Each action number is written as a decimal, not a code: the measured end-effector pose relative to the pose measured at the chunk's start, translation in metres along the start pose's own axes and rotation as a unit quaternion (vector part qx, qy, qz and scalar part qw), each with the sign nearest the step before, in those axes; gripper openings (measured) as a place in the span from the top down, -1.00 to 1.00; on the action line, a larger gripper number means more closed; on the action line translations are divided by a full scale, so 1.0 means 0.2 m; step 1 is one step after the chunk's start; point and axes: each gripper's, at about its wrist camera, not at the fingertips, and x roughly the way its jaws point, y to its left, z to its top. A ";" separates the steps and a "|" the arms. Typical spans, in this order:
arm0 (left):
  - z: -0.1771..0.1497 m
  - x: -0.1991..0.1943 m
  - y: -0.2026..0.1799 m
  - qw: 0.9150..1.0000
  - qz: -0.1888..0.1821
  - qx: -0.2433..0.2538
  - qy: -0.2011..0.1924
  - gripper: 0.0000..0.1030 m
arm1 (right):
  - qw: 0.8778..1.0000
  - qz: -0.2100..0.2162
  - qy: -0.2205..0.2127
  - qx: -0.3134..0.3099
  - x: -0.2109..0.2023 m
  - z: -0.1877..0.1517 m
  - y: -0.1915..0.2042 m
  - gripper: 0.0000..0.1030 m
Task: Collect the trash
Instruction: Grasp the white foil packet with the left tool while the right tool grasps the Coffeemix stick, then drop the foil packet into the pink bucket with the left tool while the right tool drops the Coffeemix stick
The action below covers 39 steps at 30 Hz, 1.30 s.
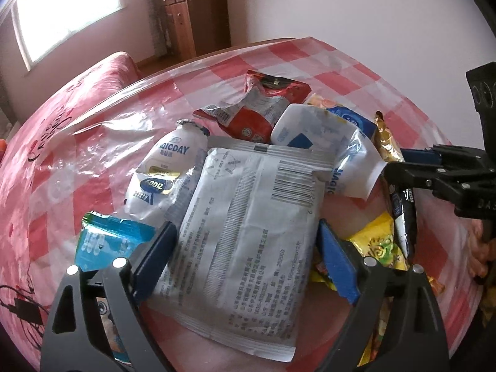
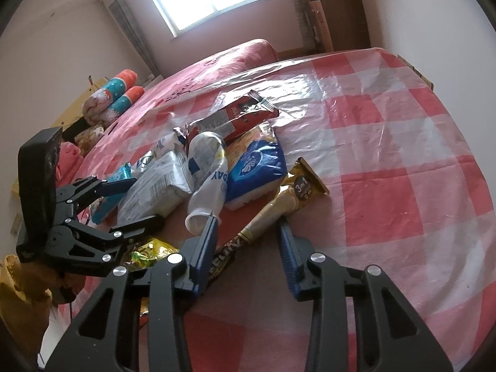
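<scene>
Trash lies heaped on the checked table (image 1: 325,62). Nearest, our left gripper (image 1: 245,245) stands wide around the light, crinkly grey packet (image 1: 245,217); pinch its edges. Our right gripper (image 2: 248,241), half open, straddles the gold stick packet (image 2: 279,204), not squeezing it.

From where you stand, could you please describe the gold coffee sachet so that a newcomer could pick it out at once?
Start at the red-checked tablecloth and find the pile of wrappers. On its right edge, beside the blue tissue pack, lies the gold coffee sachet. It alone is a long thin stick, marked "3 in 1".
</scene>
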 end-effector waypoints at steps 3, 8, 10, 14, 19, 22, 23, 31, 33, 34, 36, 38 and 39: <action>0.00 0.00 0.00 1.000 0.001 -0.012 -0.002 -0.69 | 1.000 -0.001 0.000 0.001 0.00 0.00 0.00 0.24; -0.02 -0.02 -0.01 1.000 0.011 -0.028 -0.002 -0.59 | 1.000 0.002 -0.001 0.012 0.00 0.00 -0.03 0.24; -0.03 -0.04 -0.03 0.999 0.015 -0.031 -0.001 -0.58 | 1.000 0.000 -0.002 0.010 0.00 0.00 -0.03 0.24; -0.05 -0.07 -0.07 0.999 0.017 -0.043 -0.002 -0.56 | 1.000 -0.004 -0.003 0.006 0.00 0.00 -0.02 0.24; -0.10 -0.13 -0.08 0.997 0.010 -0.081 -0.014 -0.55 | 1.000 -0.006 -0.004 0.007 0.00 0.00 -0.03 0.42; -0.13 -0.19 -0.08 0.994 0.008 -0.103 -0.026 -0.55 | 1.000 -0.006 -0.014 -0.002 -0.02 -0.01 -0.02 0.49; -0.14 -0.21 -0.08 0.994 0.010 -0.107 -0.032 -0.55 | 1.000 -0.006 -0.019 -0.005 -0.03 -0.01 -0.02 0.53; -0.25 -0.42 -0.10 0.988 0.008 -0.137 -0.070 -0.55 | 0.998 0.005 -0.063 -0.004 -0.12 -0.04 -0.02 0.79; -0.28 -0.46 -0.11 0.988 0.009 -0.138 -0.074 -0.55 | 0.998 0.004 -0.066 -0.004 -0.13 -0.05 -0.02 0.79; -0.30 -0.48 -0.12 0.987 0.009 -0.139 -0.076 -0.55 | 0.998 0.008 -0.067 -0.002 -0.14 -0.05 -0.01 0.79; -0.33 -0.52 -0.13 0.986 0.006 -0.145 -0.080 -0.55 | 0.998 0.019 -0.065 0.006 -0.15 -0.06 -0.01 0.79; -0.38 -0.57 -0.13 0.984 0.003 -0.153 -0.087 -0.55 | 0.997 0.029 -0.065 0.010 -0.17 -0.06 0.00 0.79; -0.39 -0.59 -0.13 0.984 0.002 -0.155 -0.089 -0.55 | 0.997 0.034 -0.065 0.012 -0.18 -0.06 0.01 0.79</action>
